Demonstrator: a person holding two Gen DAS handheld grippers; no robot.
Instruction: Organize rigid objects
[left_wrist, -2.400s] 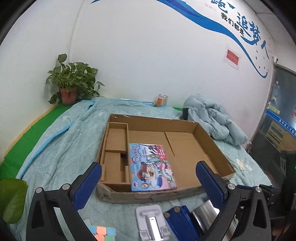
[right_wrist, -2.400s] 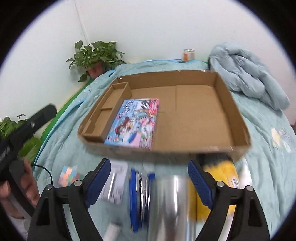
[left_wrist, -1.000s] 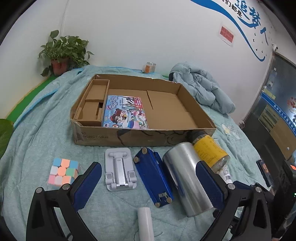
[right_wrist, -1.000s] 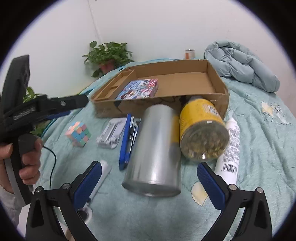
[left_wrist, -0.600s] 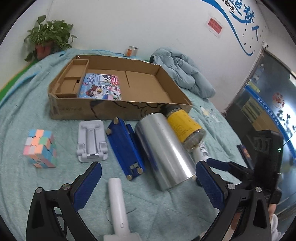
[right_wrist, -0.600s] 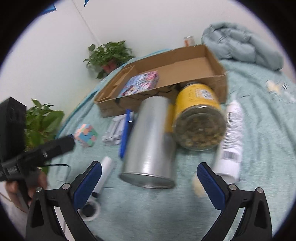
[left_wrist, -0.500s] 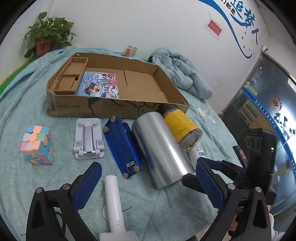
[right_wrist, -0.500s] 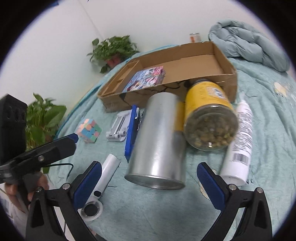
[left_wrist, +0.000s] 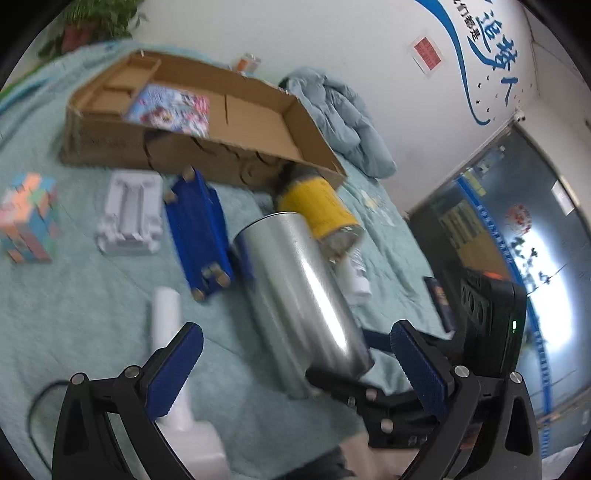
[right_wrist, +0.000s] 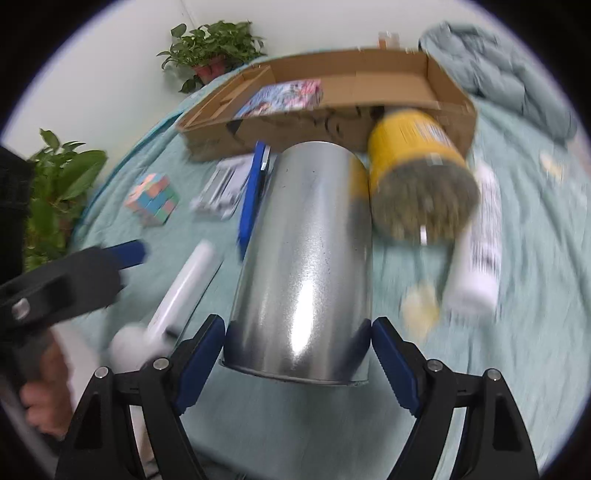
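Where the pads meet metal: the right gripper (right_wrist: 297, 343) has its jaws spread to either side of the silver can (right_wrist: 306, 258) near its open rim; the pads look to be touching or nearly so, and I cannot tell whether they are clamped.
Left gripper (left_wrist: 295, 354): jaws wide apart, holding nothing, hovering above the bedspread (left_wrist: 92, 314) just beside the can.
Can, position: lying on its side on the bedspread, between the blue case (left_wrist: 197, 229) and the yellow jar (right_wrist: 417, 162), in front of the cardboard box (right_wrist: 448, 88).
Can, handling: probably light, stiff thin sheet metal; smooth and shiny, so likely slippery; round, so it may roll. The open end could dent under a hard squeeze.
Where to hold: across the body a little in from the rim seems safest.
Right hand pose: low, aimed along the can's length towards the box.
Left hand pose: raised and tilted, looking down across the clutter.
Nearby: puzzle cube (left_wrist: 27, 218), white stand (left_wrist: 129, 214), white tube (right_wrist: 480, 243), white handle (right_wrist: 181, 284); a picture book (right_wrist: 280, 96) lies in the box.
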